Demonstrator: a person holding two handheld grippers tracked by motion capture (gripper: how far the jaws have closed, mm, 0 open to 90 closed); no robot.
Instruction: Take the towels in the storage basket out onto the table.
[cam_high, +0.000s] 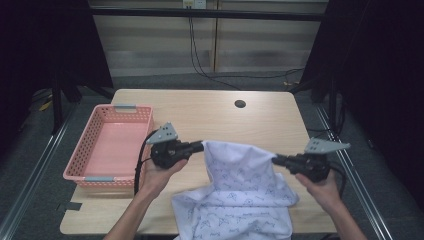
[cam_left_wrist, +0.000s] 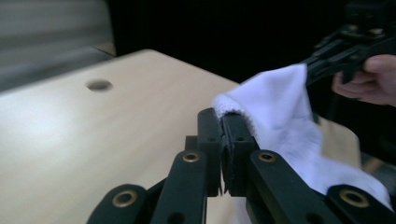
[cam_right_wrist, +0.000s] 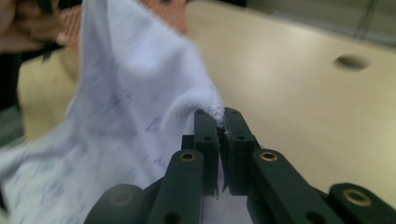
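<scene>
Gripping one edge of a white patterned cloth (cam_high: 240, 195), the left gripper (cam_high: 200, 146) is clenching its jaws on the fabric, and the left gripper view is showing a bunched white corner squeezed between its black jaws. The right gripper (cam_high: 276, 159) is pinching the opposite edge in the same way; its own view is showing the hem caught between the closed jaws. Between the two grippers the cloth is hanging lifted above the wooden table (cam_high: 210, 112), its upper edge stretching from one gripper to the other, while its lower part is draping down onto the near edge of the table and over it. A pink plastic basket (cam_high: 127, 114) is sitting on the table's left side, just beside the left hand (cam_high: 159, 175) and apart from the cloth. A round hole (cam_high: 240, 104) is showing in the tabletop farther back.
</scene>
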